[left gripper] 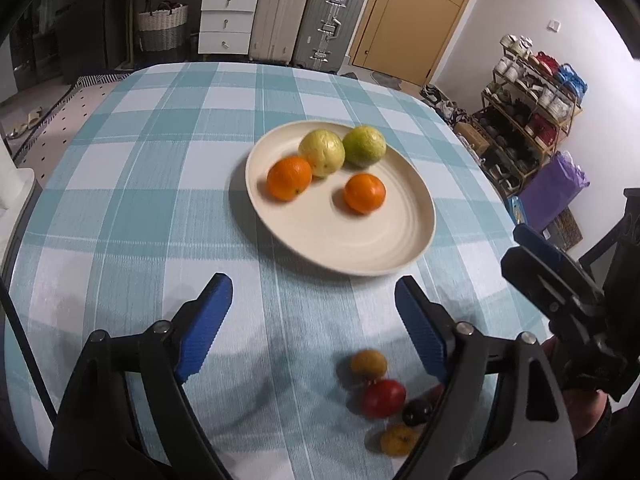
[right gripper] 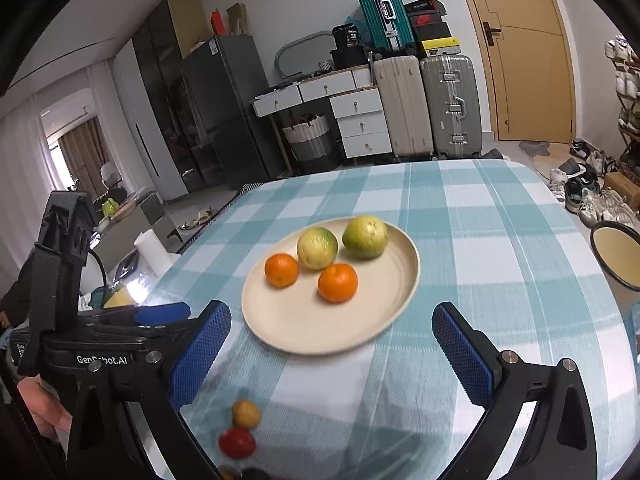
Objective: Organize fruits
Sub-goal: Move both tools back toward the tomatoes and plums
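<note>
Both hand-held grippers empty: left hand-held gripper [left gripper: 314,320] and right hand-held gripper [right gripper: 332,350] gape wide. Small fruits [left gripper: 384,398] lie loose on the surface, below my left jaws, nearer that hand. Plate [left gripper: 396,240] ahead holds four.

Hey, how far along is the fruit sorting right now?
Done: two oranges and two green-yellow fruits sit on the plate. In hand: nothing; the left gripper and right gripper are open and empty. Left: several small fruits lie loose on the tablecloth.
</note>
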`<state>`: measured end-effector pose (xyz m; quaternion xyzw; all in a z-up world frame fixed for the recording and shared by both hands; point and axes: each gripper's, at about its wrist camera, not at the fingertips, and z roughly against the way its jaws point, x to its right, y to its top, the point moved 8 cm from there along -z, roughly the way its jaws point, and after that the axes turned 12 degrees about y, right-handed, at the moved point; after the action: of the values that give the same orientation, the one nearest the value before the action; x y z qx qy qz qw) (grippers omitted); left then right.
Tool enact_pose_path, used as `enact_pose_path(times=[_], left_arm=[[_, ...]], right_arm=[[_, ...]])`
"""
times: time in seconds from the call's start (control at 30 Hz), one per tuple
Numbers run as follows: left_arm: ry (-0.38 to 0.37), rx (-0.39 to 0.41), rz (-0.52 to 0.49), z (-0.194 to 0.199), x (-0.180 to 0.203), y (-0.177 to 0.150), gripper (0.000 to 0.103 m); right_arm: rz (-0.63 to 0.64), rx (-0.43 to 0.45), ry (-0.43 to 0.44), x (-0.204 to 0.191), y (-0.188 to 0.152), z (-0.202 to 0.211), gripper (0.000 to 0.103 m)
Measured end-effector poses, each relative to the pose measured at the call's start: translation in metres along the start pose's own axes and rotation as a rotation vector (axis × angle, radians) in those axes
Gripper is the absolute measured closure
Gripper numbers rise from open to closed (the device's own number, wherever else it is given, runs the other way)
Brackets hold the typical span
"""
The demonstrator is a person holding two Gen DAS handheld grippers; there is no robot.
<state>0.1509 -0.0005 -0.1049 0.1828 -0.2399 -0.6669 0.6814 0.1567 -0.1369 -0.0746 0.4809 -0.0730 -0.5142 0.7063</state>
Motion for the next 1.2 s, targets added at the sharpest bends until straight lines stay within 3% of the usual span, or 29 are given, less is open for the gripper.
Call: enact_pose_path(times=[0.47, 0.73, 1.2], left_arm=[[0.020, -0.029, -0.012, 0.012, -0.002, -0.051, 0.016], [0.022, -0.030, -0.002, 0.017, -0.009, -0.071, 0.004], [-0.028, -0.072, -0.102, 0.020, 0.014, -0.108, 0.002]], right_arm=[[0.023, -0.029, 0.025, -0.018, -0.041, 0.036, 0.000], [0.061, -0.079, 0.044, -0.037, -0.073, 0.050, 0.000], [0.021, -0.116, 0.020, -0.040, -0.113, 0.061, 0.000]])
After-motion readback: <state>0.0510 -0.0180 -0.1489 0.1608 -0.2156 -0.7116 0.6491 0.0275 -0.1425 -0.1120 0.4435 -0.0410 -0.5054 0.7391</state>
